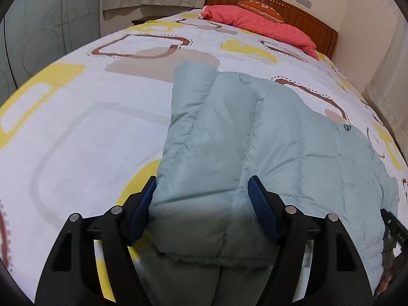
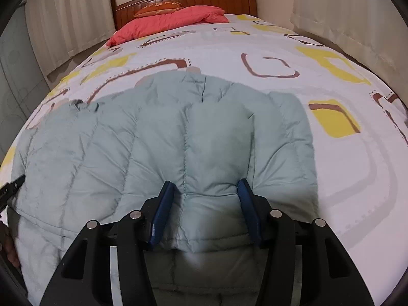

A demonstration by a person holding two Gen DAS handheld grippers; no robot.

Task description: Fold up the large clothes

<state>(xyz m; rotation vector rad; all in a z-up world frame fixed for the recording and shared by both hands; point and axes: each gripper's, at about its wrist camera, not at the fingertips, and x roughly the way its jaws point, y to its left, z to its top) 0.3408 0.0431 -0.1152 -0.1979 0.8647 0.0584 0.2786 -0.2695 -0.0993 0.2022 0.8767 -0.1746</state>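
A pale green quilted puffer jacket (image 1: 267, 137) lies on the bed; it also shows in the right wrist view (image 2: 158, 137). My left gripper (image 1: 202, 188) has its blue pads on both sides of a thick fold at the jacket's near left edge. My right gripper (image 2: 205, 187) has its pads on both sides of a bunched fold at the jacket's near right edge. Both hold the fabric between wide-set pads. A sleeve (image 1: 191, 86) lies folded along the jacket's left side. The part of the jacket below each gripper is hidden.
The bed cover (image 1: 76, 127) is white with yellow and brown shapes. A red folded quilt (image 1: 257, 25) and an orange cushion (image 1: 260, 7) lie by the wooden headboard (image 1: 306, 17). Curtains (image 2: 63, 20) and a wardrobe (image 1: 38, 25) flank the bed.
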